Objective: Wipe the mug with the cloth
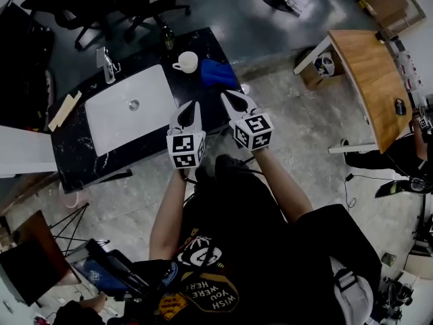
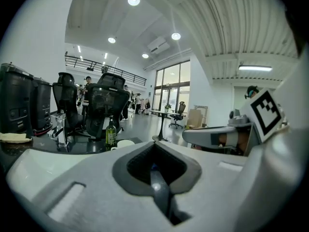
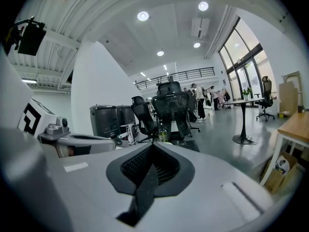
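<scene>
Left gripper: my jaws clenched together, nothing between. Right gripper: my jaws clenched, empty. Both held side by side in air over near edge of black counter. White mug upright at counter's far end. Blue cloth just beside mug. Neither touched by my grippers.

We see a black countertop with a white sink set in it and a chrome tap at the sink's far rim. A green bottle stands near the counter's far edge. Black office chairs sit beyond, and a wooden table stands well off to the right.
</scene>
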Tool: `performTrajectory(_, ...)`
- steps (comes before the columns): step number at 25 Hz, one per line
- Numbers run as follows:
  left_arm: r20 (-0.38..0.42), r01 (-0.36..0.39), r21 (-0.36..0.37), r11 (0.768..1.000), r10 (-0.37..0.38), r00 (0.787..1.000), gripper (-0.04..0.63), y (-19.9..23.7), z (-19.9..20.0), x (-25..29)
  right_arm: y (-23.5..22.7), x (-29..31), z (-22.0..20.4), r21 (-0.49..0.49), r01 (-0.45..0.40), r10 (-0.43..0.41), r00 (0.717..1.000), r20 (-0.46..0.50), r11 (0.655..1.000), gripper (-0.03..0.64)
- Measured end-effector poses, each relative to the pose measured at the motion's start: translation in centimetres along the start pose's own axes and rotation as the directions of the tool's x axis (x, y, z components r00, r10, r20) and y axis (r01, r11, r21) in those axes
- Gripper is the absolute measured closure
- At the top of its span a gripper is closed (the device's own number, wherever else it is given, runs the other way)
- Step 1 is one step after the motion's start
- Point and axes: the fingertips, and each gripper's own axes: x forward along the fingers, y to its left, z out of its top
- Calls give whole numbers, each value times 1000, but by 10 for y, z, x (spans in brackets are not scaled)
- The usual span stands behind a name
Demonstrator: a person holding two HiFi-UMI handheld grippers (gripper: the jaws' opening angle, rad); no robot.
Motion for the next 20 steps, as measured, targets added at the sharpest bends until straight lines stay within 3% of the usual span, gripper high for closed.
performTrajectory(5, 10, 13, -17, 1000, -13, 1000, 592, 12, -9, 33, -23, 32, -16, -14, 1, -2, 999, -50, 1000, 615)
performTrajectory(8, -21, 18, -44, 999, -19, 1000, 592, 23, -14, 56, -34, 56, -25, -46, -39, 34, 995, -91, 998, 615)
performTrajectory(13, -67, -25, -13, 1000, 24, 997, 591, 39, -15, 93, -57, 93, -38, -97, -115, 100, 984, -150, 989, 604)
performTrajectory(16, -85, -74, -11, 997, 73, 994, 591, 52, -19, 111, -69, 115, -57, -134, -188, 152, 958, -242, 973, 511)
performTrajectory(20, -93, -124, -19, 992, 122, 988, 591, 68, -18, 124, -87, 143, -77, -241, -233, 146, 932, -331, 942, 388)
